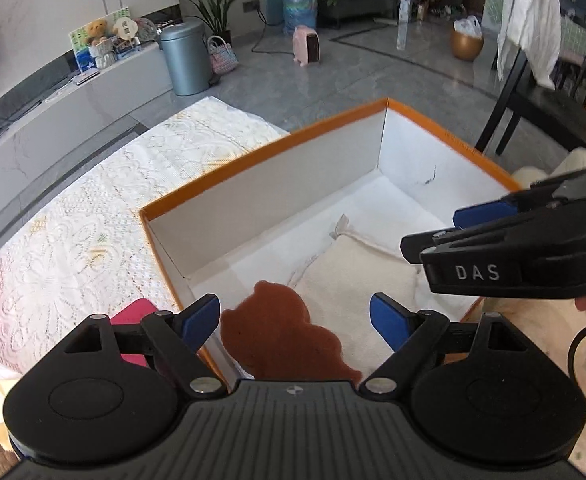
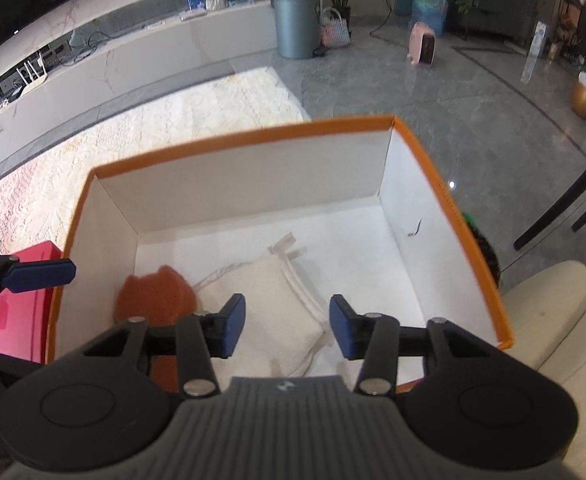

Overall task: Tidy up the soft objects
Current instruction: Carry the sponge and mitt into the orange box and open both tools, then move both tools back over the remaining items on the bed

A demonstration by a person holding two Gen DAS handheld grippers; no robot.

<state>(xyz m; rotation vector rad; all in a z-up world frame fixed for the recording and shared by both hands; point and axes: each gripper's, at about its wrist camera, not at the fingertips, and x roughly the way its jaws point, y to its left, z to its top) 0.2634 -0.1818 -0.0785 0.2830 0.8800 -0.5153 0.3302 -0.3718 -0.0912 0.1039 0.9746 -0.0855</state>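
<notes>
An orange-rimmed cardboard box (image 1: pixel 253 148) with white inside walls stands on the lace-covered table; it also shows in the right wrist view (image 2: pixel 253 130). Inside lie a cream drawstring pouch (image 1: pixel 357 276) (image 2: pixel 269 304) and a flat brown bear-shaped soft piece (image 1: pixel 281 328) (image 2: pixel 157 296). My left gripper (image 1: pixel 295 320) is open and empty, above the box's near left corner over the brown piece. My right gripper (image 2: pixel 287 326) is open and empty, above the pouch; it enters the left wrist view (image 1: pixel 453 228) from the right.
A pink object (image 2: pixel 17 300) lies on the table left of the box, seen also in the left wrist view (image 1: pixel 133 316). A cream cushion (image 2: pixel 553 320) sits right of the box. A lace tablecloth (image 1: pixel 93 208) covers the table. A black chair (image 1: pixel 533 108) stands far right.
</notes>
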